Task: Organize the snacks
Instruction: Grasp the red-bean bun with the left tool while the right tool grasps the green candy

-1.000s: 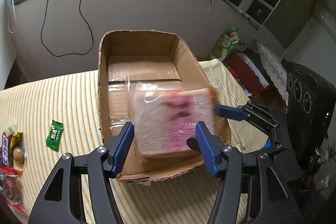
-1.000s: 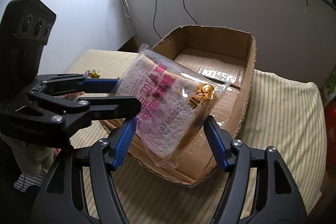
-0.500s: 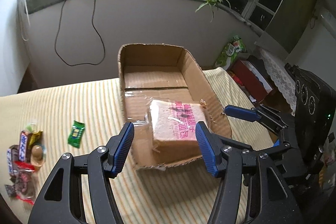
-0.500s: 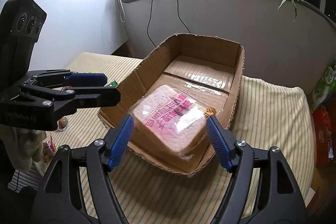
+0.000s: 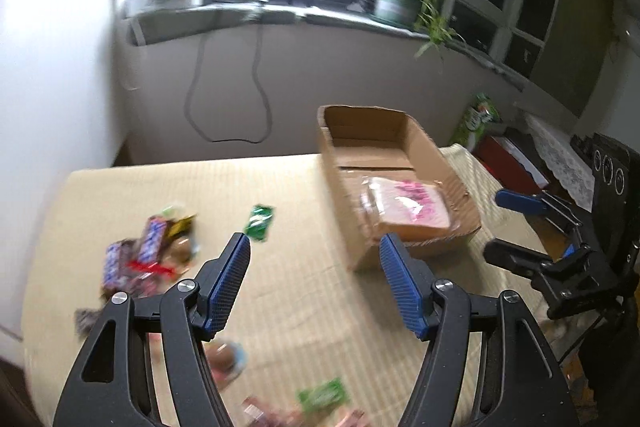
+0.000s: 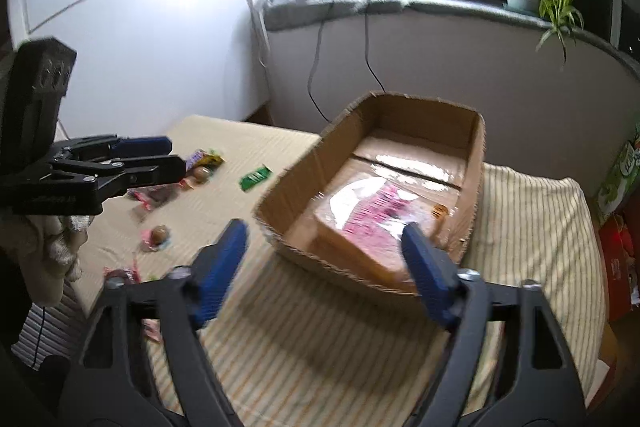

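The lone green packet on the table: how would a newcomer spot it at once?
Start at the cardboard box on the striped tablecloth. Left of it, before the heap of mixed candy, lies the small green packet, flat and alone, touching nothing.

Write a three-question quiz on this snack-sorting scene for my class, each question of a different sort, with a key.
1. True or false: the bagged bread lies inside the cardboard box.
2. Multiple choice: what is between the fingers of the left gripper? A) a green packet B) nothing C) the bread
3. Short answer: on which side of the box, as the right wrist view shows it, do the loose small snacks lie on the striped cloth?

Key
1. True.
2. B: it is free of any load, as is the right gripper; both sets of jaws are opening.
3. On the left, near the left gripper.
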The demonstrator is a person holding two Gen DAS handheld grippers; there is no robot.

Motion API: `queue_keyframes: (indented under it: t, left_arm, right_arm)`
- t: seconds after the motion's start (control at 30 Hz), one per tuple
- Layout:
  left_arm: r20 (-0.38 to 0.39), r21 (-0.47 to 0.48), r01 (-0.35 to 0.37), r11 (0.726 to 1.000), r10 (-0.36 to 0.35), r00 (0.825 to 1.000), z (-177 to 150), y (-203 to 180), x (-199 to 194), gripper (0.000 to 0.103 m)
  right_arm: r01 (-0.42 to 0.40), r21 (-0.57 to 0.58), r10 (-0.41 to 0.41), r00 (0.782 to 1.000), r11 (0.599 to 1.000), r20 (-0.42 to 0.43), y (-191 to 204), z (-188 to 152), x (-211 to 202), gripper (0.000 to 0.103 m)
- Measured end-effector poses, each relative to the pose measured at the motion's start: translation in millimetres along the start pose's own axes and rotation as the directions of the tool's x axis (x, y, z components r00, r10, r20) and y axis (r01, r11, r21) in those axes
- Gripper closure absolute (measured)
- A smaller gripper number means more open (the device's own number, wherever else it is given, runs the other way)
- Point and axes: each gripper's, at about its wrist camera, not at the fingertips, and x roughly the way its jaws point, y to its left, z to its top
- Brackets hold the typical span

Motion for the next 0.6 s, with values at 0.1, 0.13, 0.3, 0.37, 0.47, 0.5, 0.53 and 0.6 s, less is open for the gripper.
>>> queue_keyframes:
  t: [0.1,0.13,0.3,0.37,0.47,0.5,0.53,0.6]
  left_arm:
    - [0.025,-0.037,-0.029,0.999,0.03,0.999,-14,15,-21,0.036]
    - [0.031,-0.052,-0.037,0.998,0.039,0.999,-19,20,-27,0.036]
    - [0.029,-0.132,-0.067,0.989,0.071,0.997,-55,41,-48,0.036]
    - [0.02,-0.145,-0.081,0.986,0.085,0.996,-70,44,-53,0.036]
    - [-0.011,-0.176,-0.067,0.982,0.066,0.998,-93,47,-54,0.036]
    - [-0.027,-0.183,-0.061,0.981,0.057,0.998,-101,46,-53,0.036]
    - [-0.039,-0.185,-0.057,0.981,0.051,0.998,-107,45,-51,0.036]
    - [-0.063,-0.19,-0.048,0.981,0.036,0.997,-118,44,-47,0.04]
  right_arm:
    - [-0.01,-0.04,0.01,1.0,0.999,-0.004,18,-2,-4,0.006]
    - [-0.02,-0.047,0.02,1.0,0.999,-0.008,24,-4,-5,0.006]
    - [-0.122,-0.065,0.119,0.992,0.99,-0.044,50,-13,-3,0.006]
    - [-0.145,-0.078,0.141,0.988,0.986,-0.057,60,-17,1,0.006]
    - [-0.175,-0.111,0.165,0.982,0.978,-0.093,76,-24,11,0.006]
    - [-0.19,-0.121,0.177,0.978,0.974,-0.113,81,-27,16,0.006]
    - [-0.201,-0.129,0.185,0.974,0.971,-0.128,86,-29,21,0.007]
    - [-0.223,-0.152,0.198,0.966,0.963,-0.165,98,-35,31,0.014]
